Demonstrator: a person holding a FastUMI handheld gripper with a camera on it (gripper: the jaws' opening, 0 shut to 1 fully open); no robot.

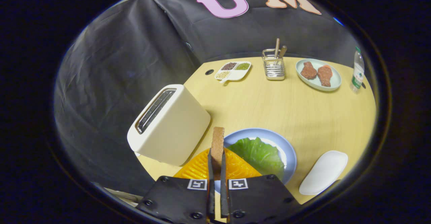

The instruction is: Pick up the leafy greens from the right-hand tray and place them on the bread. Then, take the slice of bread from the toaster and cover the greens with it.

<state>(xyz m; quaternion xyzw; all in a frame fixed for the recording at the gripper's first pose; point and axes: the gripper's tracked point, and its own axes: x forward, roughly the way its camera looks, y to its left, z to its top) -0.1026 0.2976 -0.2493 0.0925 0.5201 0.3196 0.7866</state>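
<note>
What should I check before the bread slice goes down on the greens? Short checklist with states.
1. Grip: gripper shut on the brown bread slice, both fingers pressing its sides: ok.
2. Slice pose: held upright on edge between the fingers, needs laying flat before release: not ok.
3. Greens: green lettuce leaf lies on the round blue plate: ok.
4. Bottom bread under the leaf: hidden by the leaf: cannot tell.
5. Alignment: slice is above the orange ribbed mat, left of the leaf, not over it: not ok.
6. Toaster: cream toaster slot looks empty, standing left of the plate, apart from the slice: ok.
</note>
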